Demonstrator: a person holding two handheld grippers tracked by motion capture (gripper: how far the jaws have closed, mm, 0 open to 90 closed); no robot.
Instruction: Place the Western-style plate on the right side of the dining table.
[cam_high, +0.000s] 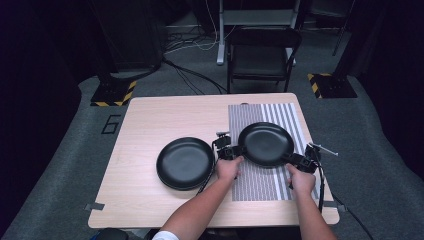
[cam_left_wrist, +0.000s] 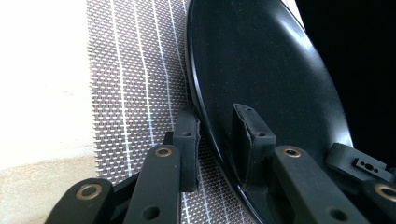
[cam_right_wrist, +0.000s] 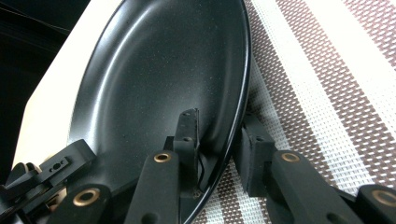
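A black plate (cam_high: 266, 144) lies on the striped placemat (cam_high: 260, 185) at the table's right. My left gripper (cam_high: 235, 150) is at its left rim and my right gripper (cam_high: 295, 159) at its right front rim. In the left gripper view the plate (cam_left_wrist: 261, 60) has its rim between the jaws of that gripper (cam_left_wrist: 215, 116), one pad inside the plate, one outside over the placemat (cam_left_wrist: 140, 70). The right gripper (cam_right_wrist: 220, 120) straddles the plate (cam_right_wrist: 163, 60) rim the same way, above the placemat (cam_right_wrist: 317, 70). A second black plate (cam_high: 185, 162) rests on bare wood to the left.
The wooden table (cam_high: 150, 115) has bare wood behind the left plate and along its front edge. A dark folding chair (cam_high: 262, 55) stands beyond the far edge. Cables run over the grey floor around it.
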